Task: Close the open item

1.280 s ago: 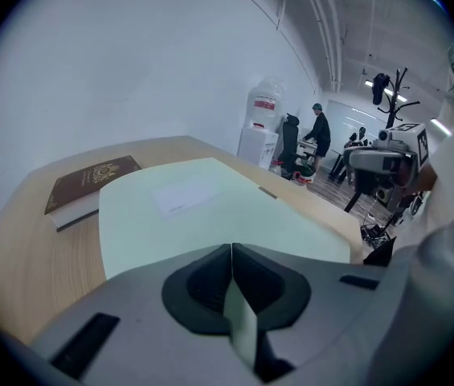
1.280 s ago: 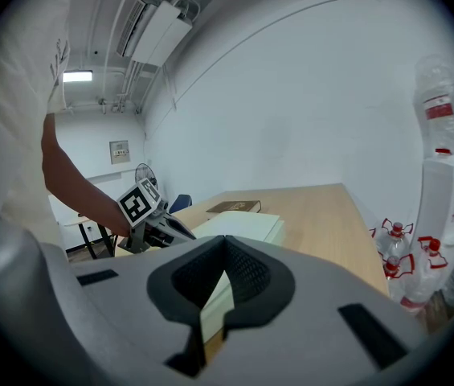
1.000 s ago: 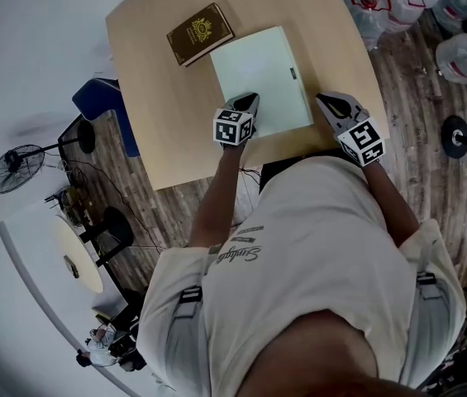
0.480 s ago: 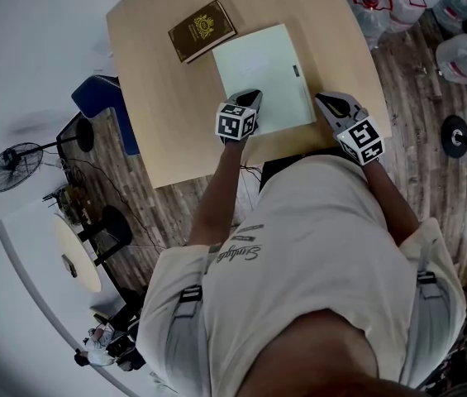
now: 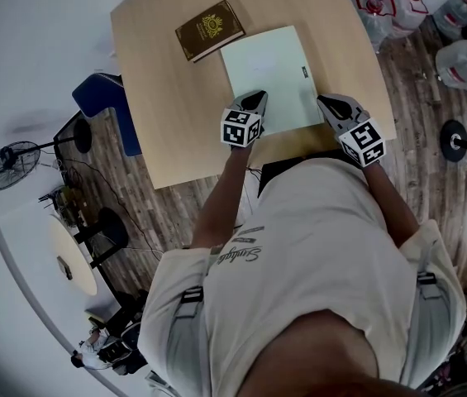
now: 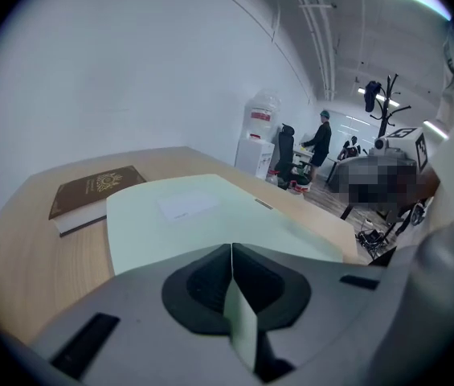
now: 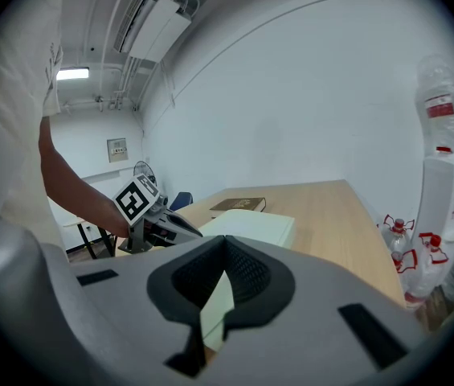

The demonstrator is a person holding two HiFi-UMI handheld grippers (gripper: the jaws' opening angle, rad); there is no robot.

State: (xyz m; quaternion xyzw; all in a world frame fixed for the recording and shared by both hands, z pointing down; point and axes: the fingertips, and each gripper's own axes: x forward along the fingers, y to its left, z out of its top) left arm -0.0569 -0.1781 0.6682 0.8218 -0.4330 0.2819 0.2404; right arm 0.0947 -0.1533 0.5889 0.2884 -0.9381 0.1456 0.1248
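As I look down, the pale green folder (image 5: 270, 77) lies flat on the desk (image 5: 167, 98) with its cover down, a small white label on top and a dark tab at its right edge. My left tongs (image 5: 255, 98) sit over the folder's near left part, their tip above the cover just inside the near edge; I can't tell whether they press on it. In the left gripper view those tongs (image 6: 231, 248) are pressed together, the tips meeting in a thin line, and only a pale sliver of the folder (image 6: 202, 215) shows through the slit behind them. My right tongs (image 5: 326, 102) are at the folder's near right corner, just beside its edge. In the right gripper view these tongs (image 7: 226, 240) are closed too, tips meeting, with nothing pinched that I can make out, and the folder (image 7: 251, 227) stretches away ahead, the left tongs (image 7: 182, 230) at its far side. A brown book (image 5: 209, 29) with a gold emblem lies beyond the folder's far left corner, just beside it. Left of the folder, off the desk, stands a blue chair (image 5: 105, 98); to the folder's right, water bottles (image 5: 456, 56) crowd the floor.
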